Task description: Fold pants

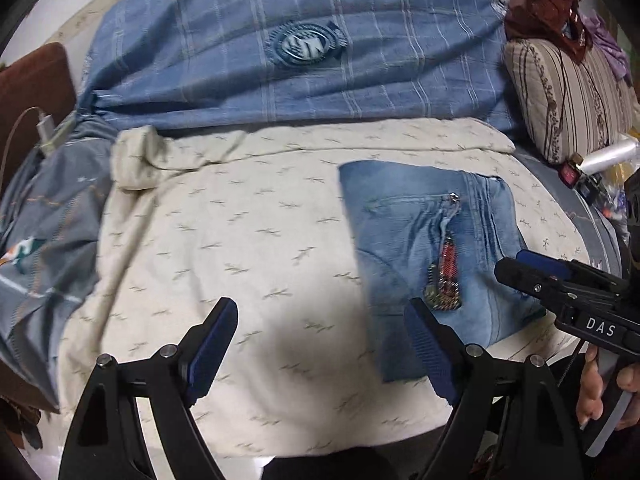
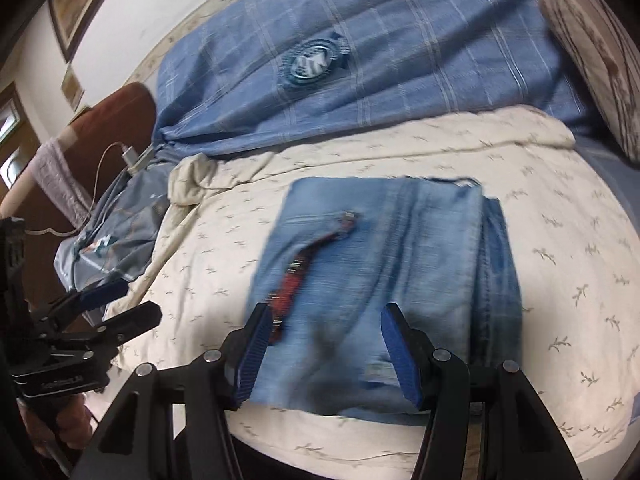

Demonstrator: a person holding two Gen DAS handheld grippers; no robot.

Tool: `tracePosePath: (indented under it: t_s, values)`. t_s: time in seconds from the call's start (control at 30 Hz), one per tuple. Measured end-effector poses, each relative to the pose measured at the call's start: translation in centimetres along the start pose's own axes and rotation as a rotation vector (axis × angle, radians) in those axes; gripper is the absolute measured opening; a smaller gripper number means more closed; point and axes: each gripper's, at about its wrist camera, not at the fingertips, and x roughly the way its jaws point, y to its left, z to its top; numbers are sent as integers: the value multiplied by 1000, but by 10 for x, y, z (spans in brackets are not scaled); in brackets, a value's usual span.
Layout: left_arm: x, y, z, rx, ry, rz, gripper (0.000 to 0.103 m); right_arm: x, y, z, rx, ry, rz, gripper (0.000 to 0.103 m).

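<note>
Light blue jeans lie folded into a compact rectangle on a cream patterned blanket, with a red beaded trim on top. My left gripper is open and empty, above the blanket just left of the jeans' near corner. My right gripper shows in the left wrist view at the jeans' right edge, its jaws parted. In the right wrist view the jeans lie straight ahead and my right gripper is open above their near edge, holding nothing. The left gripper shows far left.
A large blue checked pillow lies behind the blanket. A striped cushion and small clutter sit at the right. A grey-blue sheet, a charger with cable and a brown headboard are at the left.
</note>
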Motion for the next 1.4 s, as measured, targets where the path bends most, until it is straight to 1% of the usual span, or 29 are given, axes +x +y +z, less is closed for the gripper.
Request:
tracePosePath:
  t_s: [0.17, 0.27, 0.33, 0.4, 0.47, 0.6, 0.67, 0.7, 0.8, 0.93, 1.0, 1.13, 1.27, 1.4]
  values:
    - [31, -22, 1, 45, 51, -18, 86, 18, -31, -10, 49, 28, 10, 60]
    - [48, -30, -3, 70, 87, -11, 86, 22, -43, -11, 78, 31, 43, 61]
    - [58, -30, -6, 58, 110, -24, 86, 25, -50, -10, 91, 43, 65, 61]
    - [64, -27, -7, 36, 120, -37, 90, 27, -53, -11, 101, 49, 80, 61]
    - [68, -26, -7, 28, 124, -27, 97, 28, -54, -10, 84, 53, 82, 61]
    - [72, -20, -6, 7, 140, -46, 98, 24, -51, -10, 46, 57, 78, 61]
    - [70, -18, -5, -7, 142, -51, 98, 16, -50, -10, 42, 38, 84, 60]
    - [68, -15, -3, -21, 136, -52, 98, 8, -50, -9, 37, 13, 88, 60]
    - [54, -12, 4, -63, 96, -60, 98, -7, -53, -8, 31, -50, 74, 61]
    - [48, -14, 11, -75, 75, -75, 98, -16, -60, -4, 77, -92, 74, 61]
    - [49, -17, 10, -66, 78, -72, 98, -15, -66, -3, 118, -84, 79, 61]
    - [62, -21, 0, -54, 118, -78, 98, -4, -74, -3, 188, -36, 94, 61]
    - [66, -18, -2, -76, 113, -101, 98, 14, -79, -9, 212, 47, 63, 61]
    - [70, -20, -6, -77, 113, -90, 99, 16, -78, -11, 219, 45, 51, 61]
